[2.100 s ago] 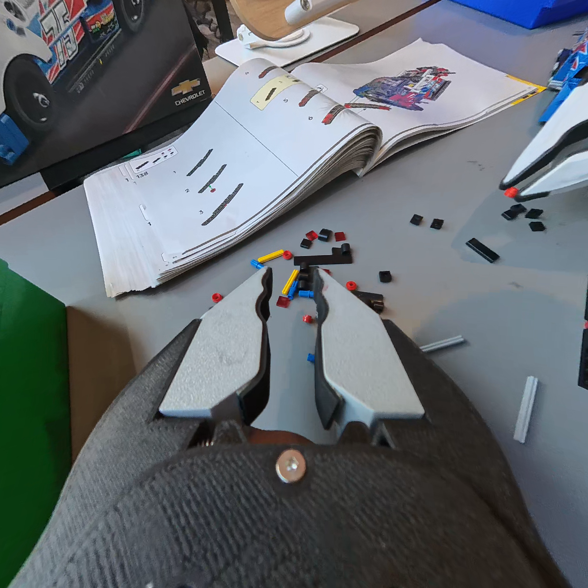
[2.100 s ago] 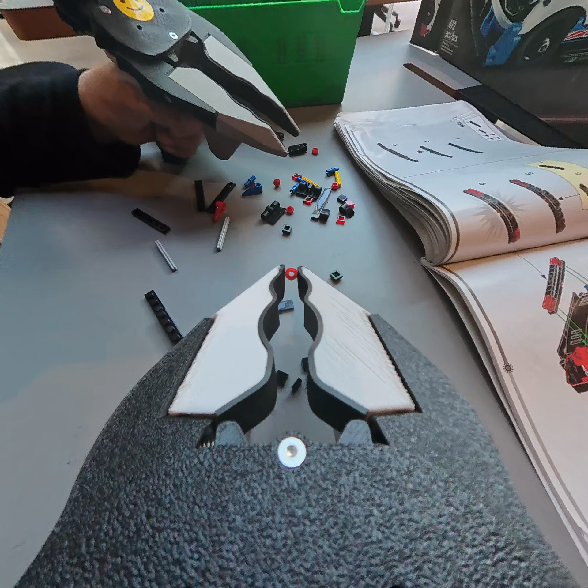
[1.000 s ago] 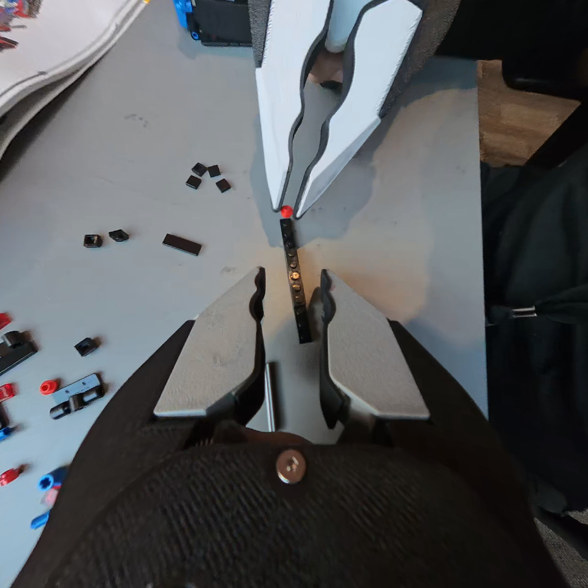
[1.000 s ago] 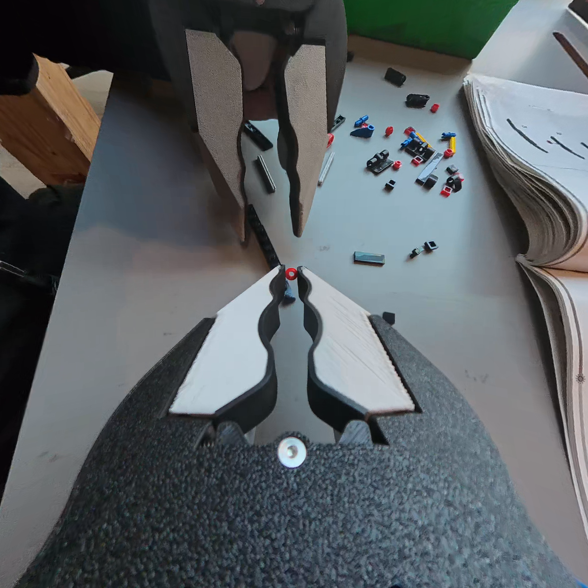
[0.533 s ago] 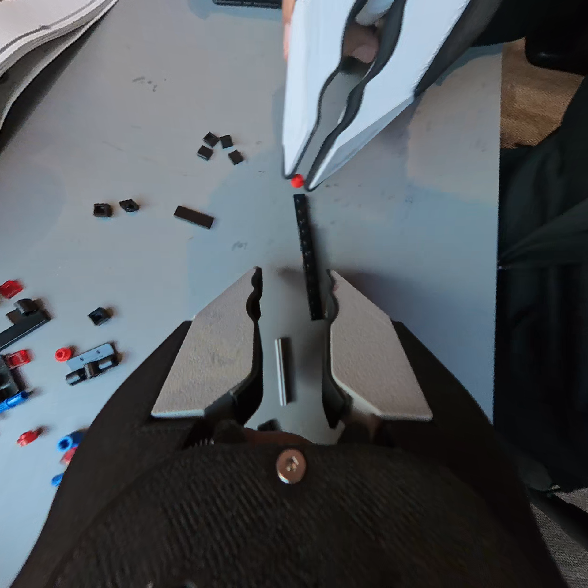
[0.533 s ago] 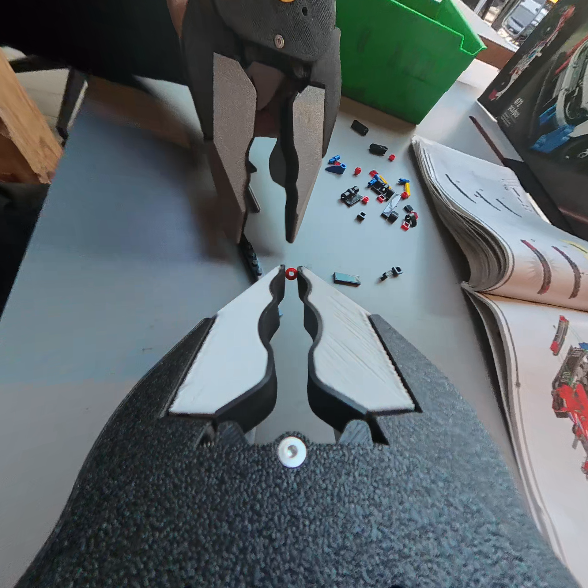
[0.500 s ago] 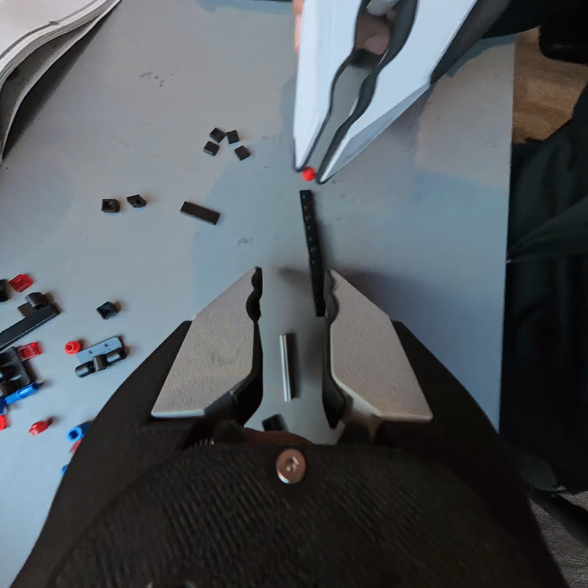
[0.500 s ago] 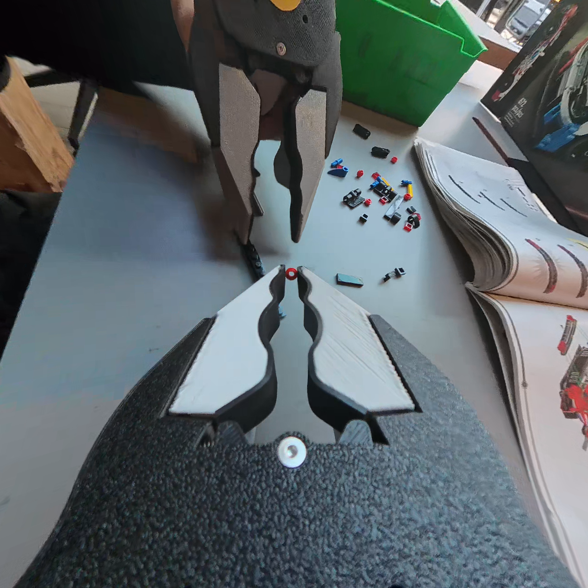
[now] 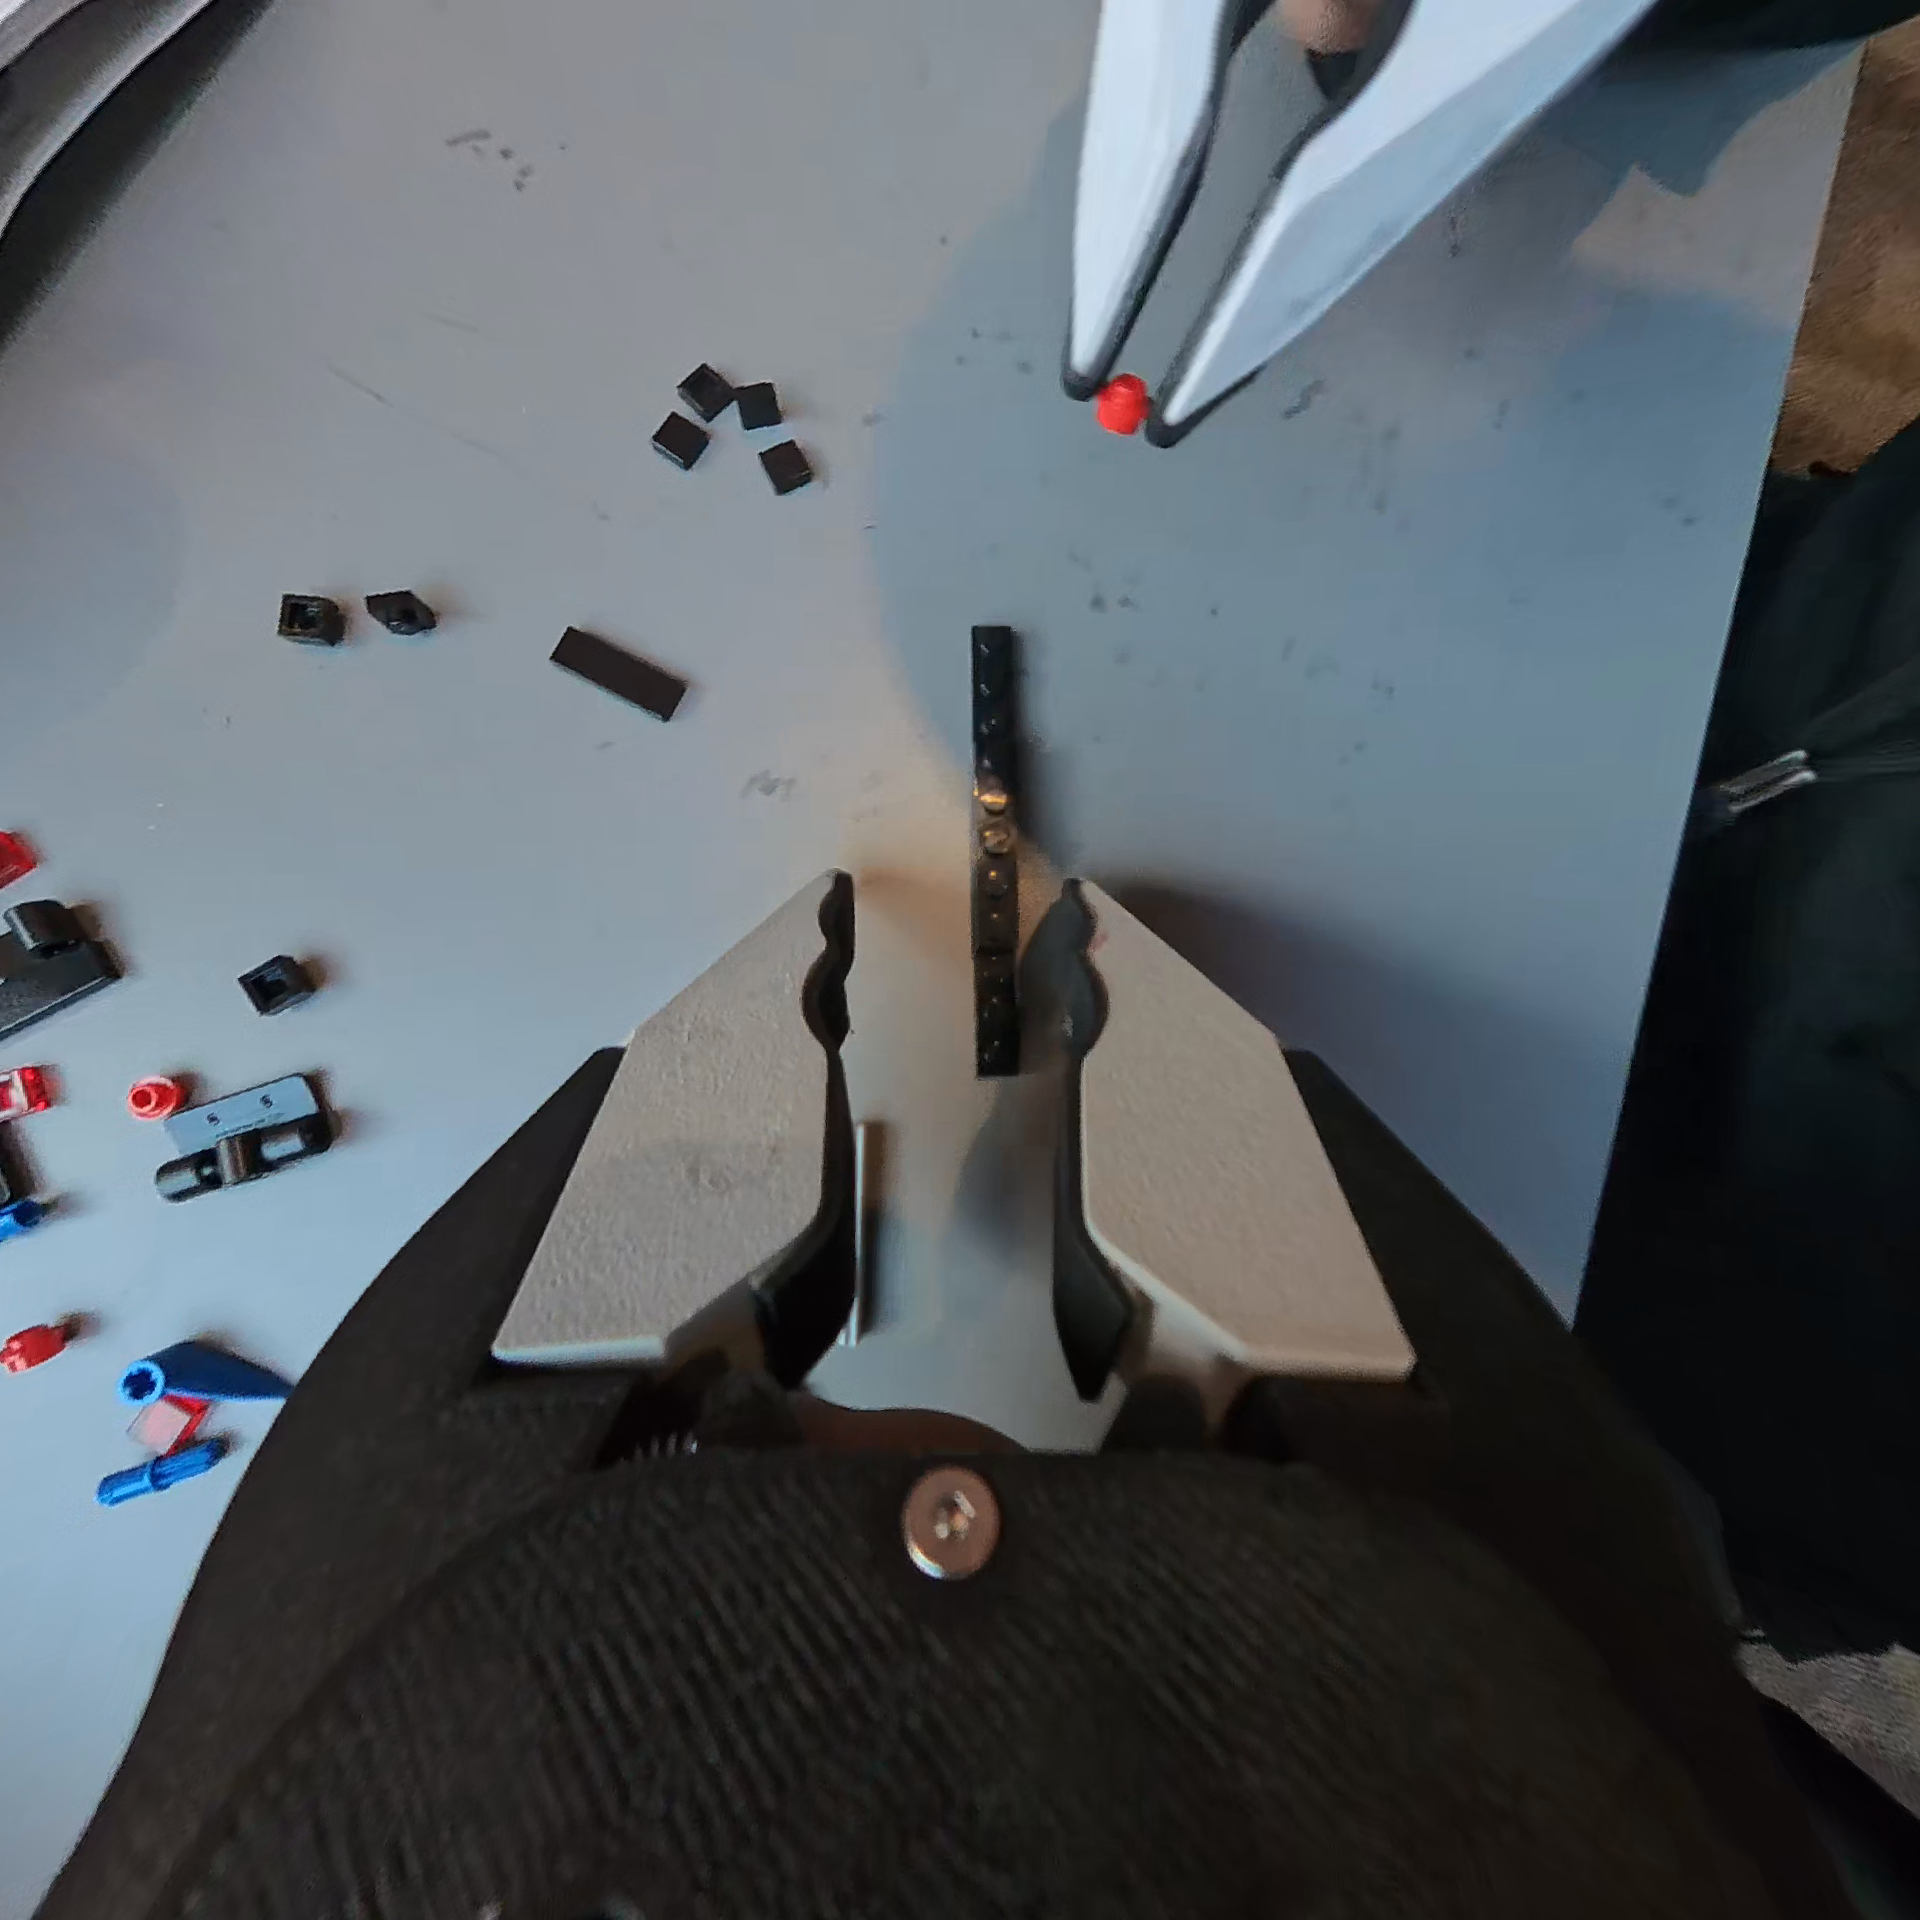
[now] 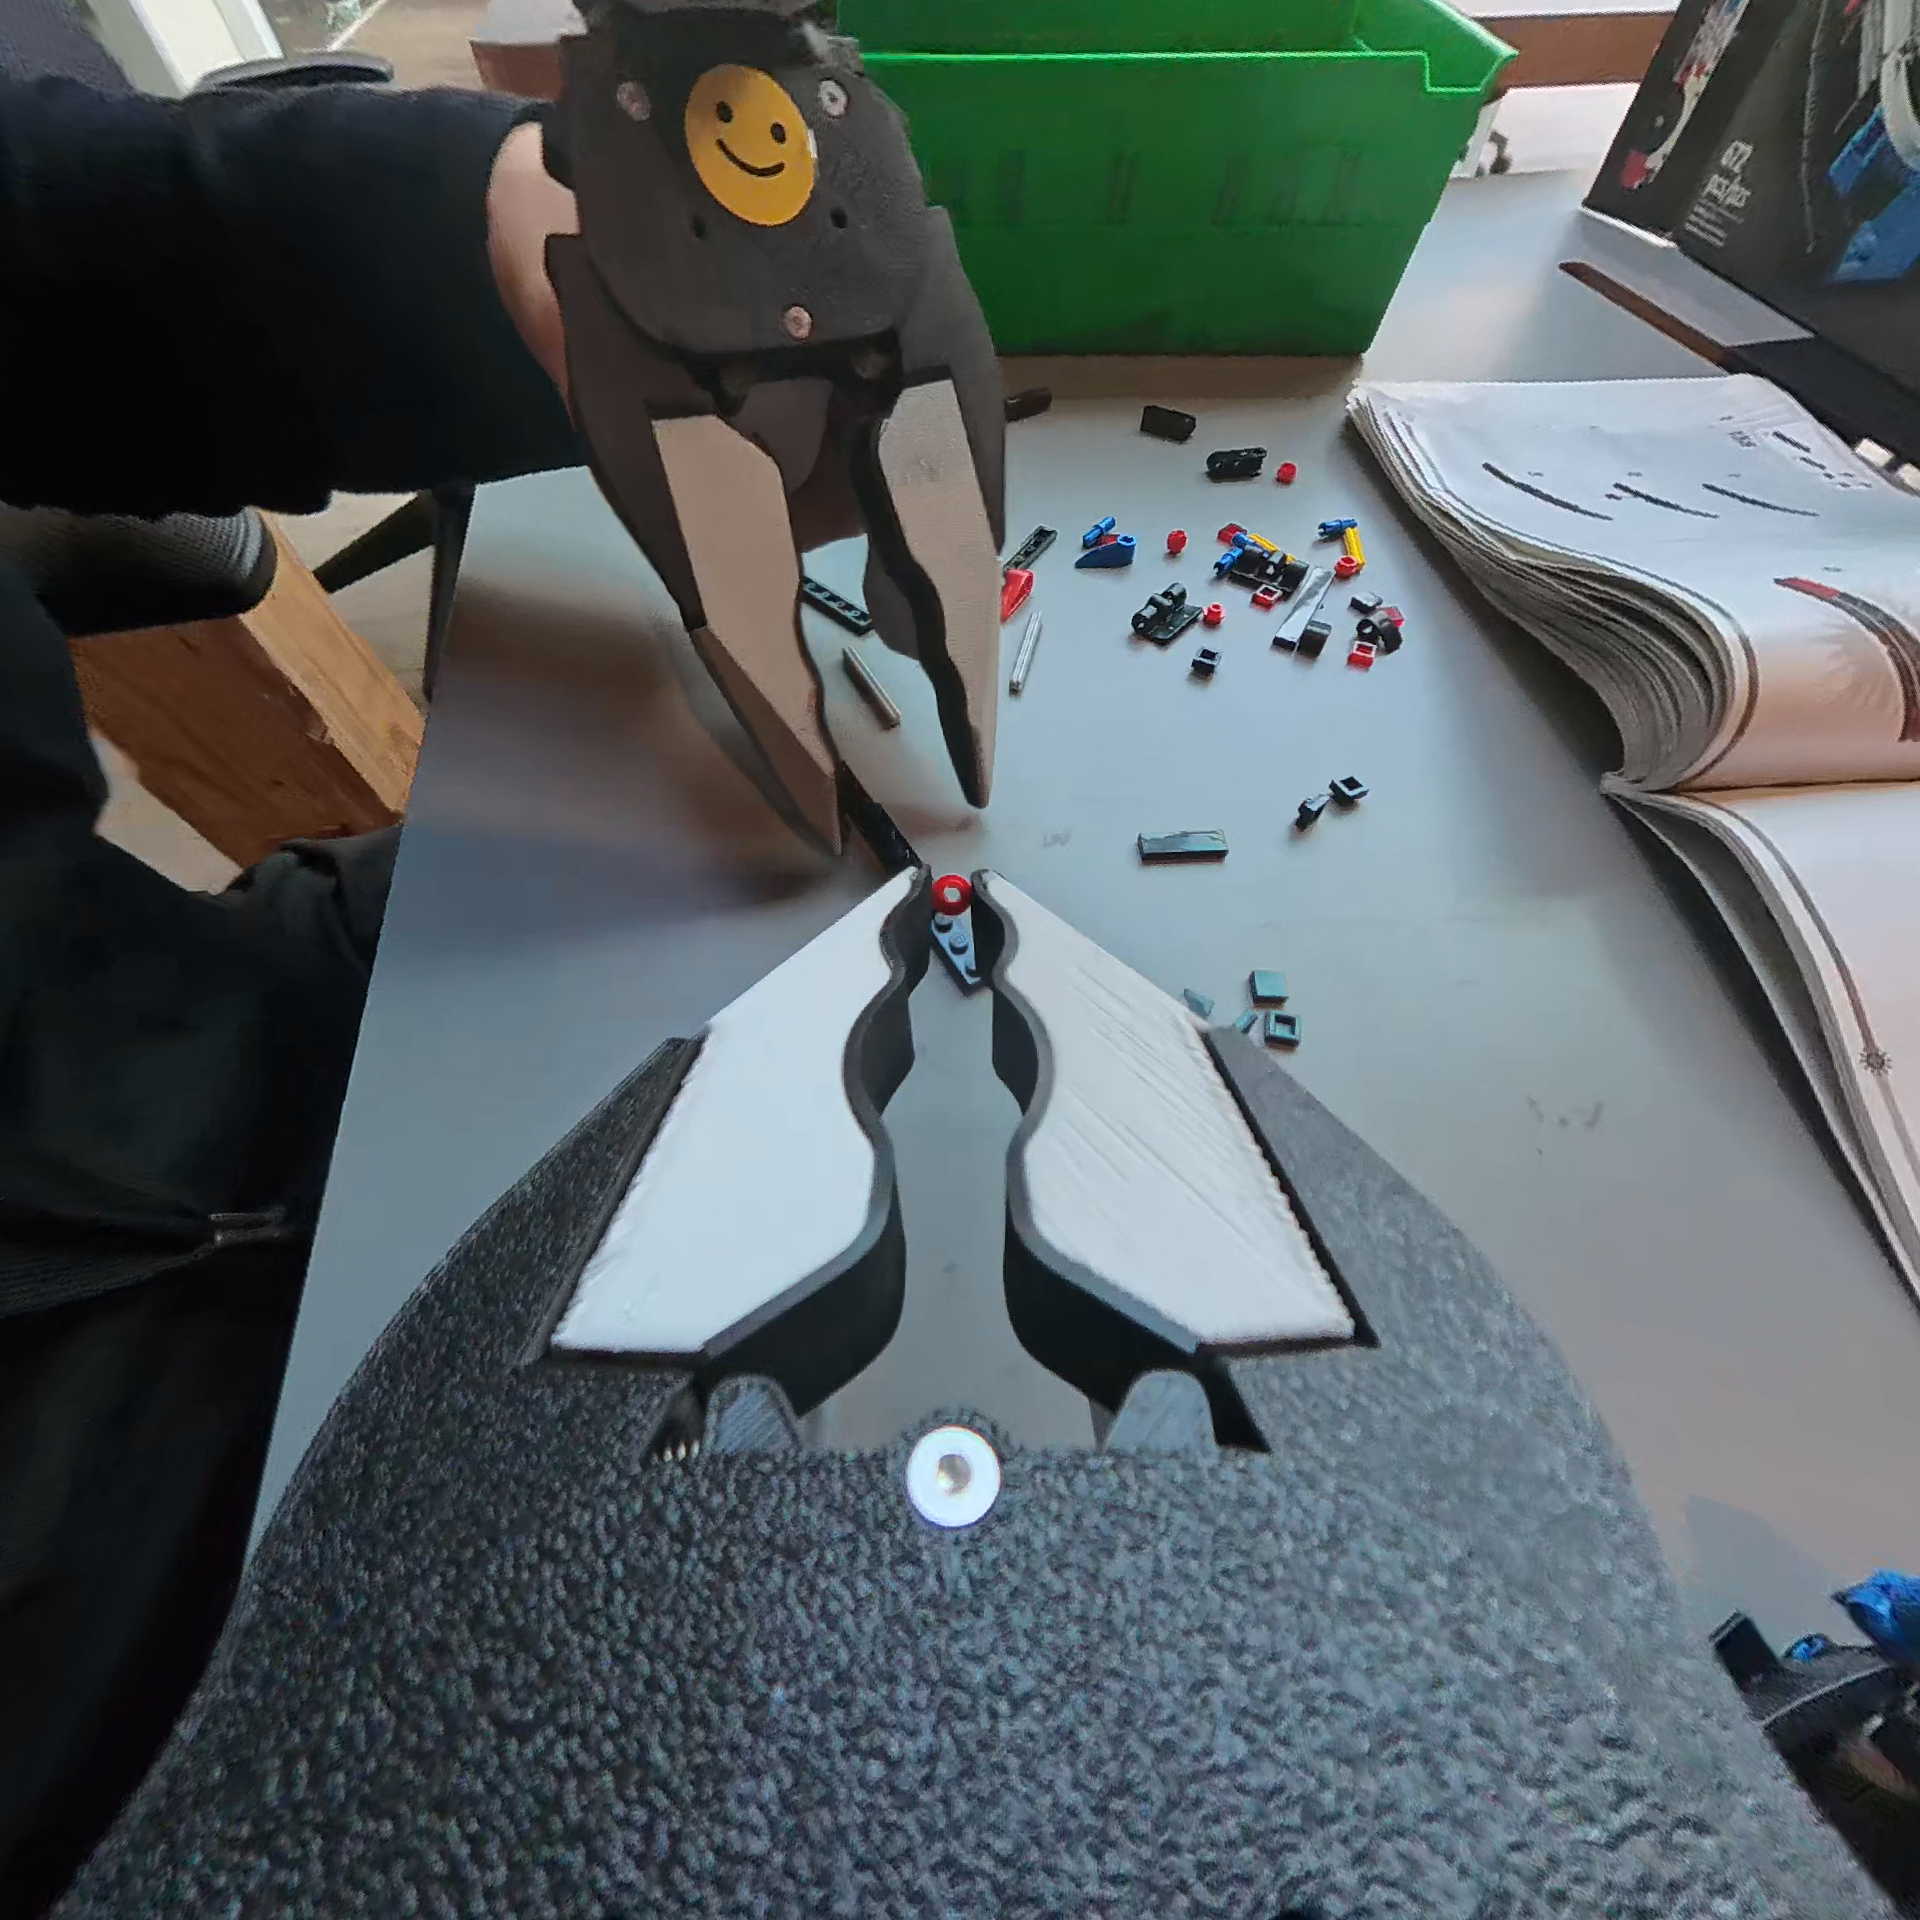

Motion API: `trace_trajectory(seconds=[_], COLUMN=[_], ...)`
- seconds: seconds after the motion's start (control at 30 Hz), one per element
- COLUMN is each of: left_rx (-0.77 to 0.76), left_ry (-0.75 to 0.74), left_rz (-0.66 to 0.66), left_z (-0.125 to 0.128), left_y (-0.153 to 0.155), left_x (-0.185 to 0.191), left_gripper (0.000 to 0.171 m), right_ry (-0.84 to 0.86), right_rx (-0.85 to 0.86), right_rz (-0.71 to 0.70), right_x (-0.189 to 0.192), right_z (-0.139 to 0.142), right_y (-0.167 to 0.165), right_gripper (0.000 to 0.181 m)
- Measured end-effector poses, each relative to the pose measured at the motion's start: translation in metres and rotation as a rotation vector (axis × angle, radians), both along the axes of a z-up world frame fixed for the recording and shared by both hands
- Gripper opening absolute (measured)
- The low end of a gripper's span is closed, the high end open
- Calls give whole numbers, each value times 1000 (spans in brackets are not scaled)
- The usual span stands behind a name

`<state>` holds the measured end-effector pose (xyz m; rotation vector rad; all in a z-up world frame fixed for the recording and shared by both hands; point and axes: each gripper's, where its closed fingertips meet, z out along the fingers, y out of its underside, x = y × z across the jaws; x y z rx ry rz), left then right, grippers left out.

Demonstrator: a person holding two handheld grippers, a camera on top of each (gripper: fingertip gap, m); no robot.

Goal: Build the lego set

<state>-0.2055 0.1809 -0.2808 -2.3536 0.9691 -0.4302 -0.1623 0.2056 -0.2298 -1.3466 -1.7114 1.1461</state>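
Note:
A long black studded plate [image 9: 995, 831] lies flat on the grey table [image 9: 1351, 727]. My left gripper [image 9: 956, 899] is open and low over it, with the plate's near half between the fingers, closer to the right finger [image 9: 1070, 966]. My right gripper [image 9: 1122, 416] is shut on a small red round stud [image 9: 1122, 403] and hangs a short way beyond the plate's far end. In the right wrist view the red stud [image 10: 950, 894] sits at the tips of my right gripper [image 10: 951, 885]. The plate [image 10: 961, 951] shows beneath it, and the left gripper [image 10: 904, 821] stands opposite.
Small black tiles [image 9: 732, 426], a flat black tile [image 9: 618, 673], a grey axle [image 9: 868, 1226] and loose red, blue and black parts [image 10: 1268, 582] lie around. An open instruction booklet [image 10: 1662, 582], a green bin [image 10: 1143, 208] and the set's box [image 10: 1766, 125] stand behind. The table edge [image 9: 1704, 831] is close. Left tips to right tips: about 8 centimetres. About 6 centimetres separates my left fingertips from the flat black tile [image 9: 618, 673]. My right wrist view [image 10: 1181, 848] looks at it from another angle.
My left gripper left the parts pile and came over the black plate, which now sits between its fingers. My right gripper, still holding the red stud, has drawn back from the plate's end.

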Motion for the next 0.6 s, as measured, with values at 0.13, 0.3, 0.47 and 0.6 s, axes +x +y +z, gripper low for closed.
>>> trace_trajectory(seconds=[0.13, 0.3, 0.47, 0.6], left_rx=[36, 50, 58, 71], left_ry=[64, 64, 55, 70], left_rz=[-4, -30, -105, -167], left_z=[-3, -3, -4, -3], left_y=[3, 5, 5, 6], left_x=[2, 8, 15, 16], left_gripper=[34, 30, 7, 5], right_ry=[-13, -16, -21, -77], right_rx=[-33, -74, -62, -9], right_rz=[-29, -50, -9, 17], right_x=[-1, -2, 1, 3], right_z=[-1, 0, -1, -11], right_y=[6, 12, 8, 3], right_gripper=[6, 6, 6, 6])
